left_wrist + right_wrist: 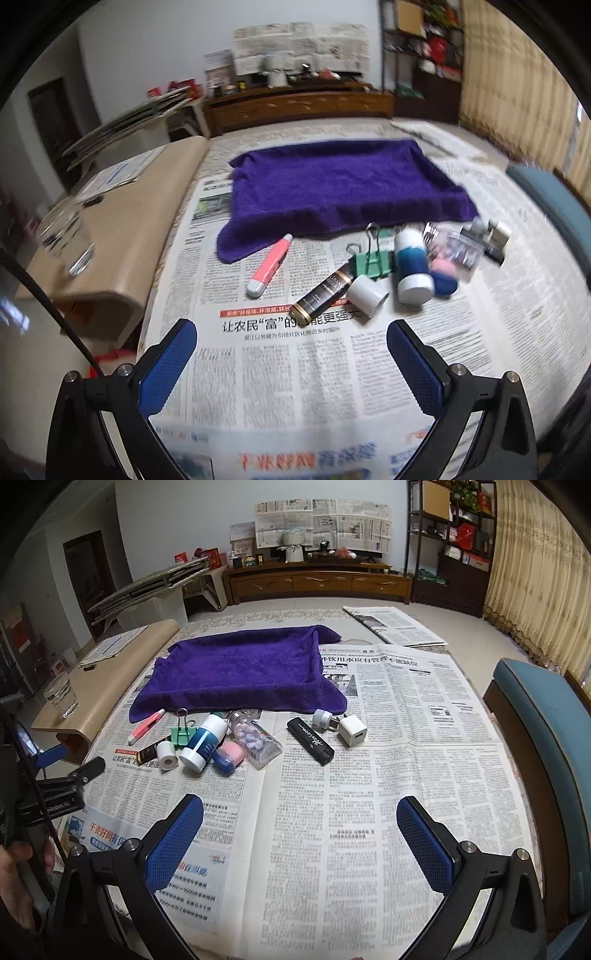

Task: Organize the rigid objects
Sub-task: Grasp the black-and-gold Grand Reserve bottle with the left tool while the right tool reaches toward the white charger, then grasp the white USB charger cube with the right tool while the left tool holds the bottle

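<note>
Purple towel [236, 672] lies spread at the far side of the newspaper-covered table [369, 812], and the small rigid objects sit in a loose row along its near edge. Both grippers hover above the newsprint with their blue pads wide apart and nothing between them.

From the left gripper [291, 354], the gold-and-black tube [321, 297] lies closest, just past 12 o'clock, its long axis running from 7 toward 1 o'clock. A white cap [367, 295] touches it on the right, with the green binder clip [371, 260] and the blue-and-white bottle [412, 269] behind. The pink pen [269, 266] lies apart at 11 o'clock, pointing toward the towel.

From the right gripper [299, 834], the black USB stick [310, 740] sits near 12 o'clock, angled from 10 to 4, with the white charger cube [352, 731] just beside it at 1 o'clock. Judging by reach, the left gripper is nearer the tube cluster and the right nearer the stick and charger.
</note>
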`<state>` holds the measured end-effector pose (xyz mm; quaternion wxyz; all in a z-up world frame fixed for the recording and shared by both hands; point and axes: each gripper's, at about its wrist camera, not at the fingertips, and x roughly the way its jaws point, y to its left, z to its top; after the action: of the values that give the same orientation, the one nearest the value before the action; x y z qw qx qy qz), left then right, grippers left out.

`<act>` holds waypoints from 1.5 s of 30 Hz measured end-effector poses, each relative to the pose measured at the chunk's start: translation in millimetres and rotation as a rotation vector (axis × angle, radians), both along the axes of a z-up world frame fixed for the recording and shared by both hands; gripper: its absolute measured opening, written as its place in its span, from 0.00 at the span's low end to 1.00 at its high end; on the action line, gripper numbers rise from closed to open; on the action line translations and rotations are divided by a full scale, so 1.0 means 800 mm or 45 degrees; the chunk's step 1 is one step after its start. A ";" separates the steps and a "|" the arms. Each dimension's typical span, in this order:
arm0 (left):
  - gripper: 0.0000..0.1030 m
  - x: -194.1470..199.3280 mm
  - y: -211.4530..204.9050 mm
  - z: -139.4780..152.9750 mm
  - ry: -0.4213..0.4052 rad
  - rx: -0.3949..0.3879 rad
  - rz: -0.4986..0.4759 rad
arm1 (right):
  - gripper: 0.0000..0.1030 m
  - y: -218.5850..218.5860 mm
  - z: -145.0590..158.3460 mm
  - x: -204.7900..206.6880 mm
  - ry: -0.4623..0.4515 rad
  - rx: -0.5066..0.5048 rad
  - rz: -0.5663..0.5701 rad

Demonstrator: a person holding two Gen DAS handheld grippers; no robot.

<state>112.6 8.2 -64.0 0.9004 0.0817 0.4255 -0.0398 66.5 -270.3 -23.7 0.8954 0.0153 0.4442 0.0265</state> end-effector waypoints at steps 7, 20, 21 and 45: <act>0.99 0.049 -0.014 -0.050 0.138 0.064 -0.279 | 1.00 -0.010 -0.025 0.049 0.040 -0.008 0.045; 0.59 0.101 -0.007 -0.082 0.206 -0.078 -0.608 | 1.00 -0.033 -0.093 0.106 0.158 -0.027 0.093; 0.54 0.101 -0.008 -0.081 0.197 -0.081 -0.636 | 1.00 -0.035 -0.094 0.106 0.164 0.000 0.098; 0.22 0.088 -0.021 -0.074 0.214 -0.084 -0.670 | 0.62 -0.061 -0.119 0.176 0.135 -0.146 0.246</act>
<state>183.2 -8.7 -123.3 0.8228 0.1563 0.4614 -0.2928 207.2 -318.8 -119.0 0.8634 -0.0775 0.4910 0.0864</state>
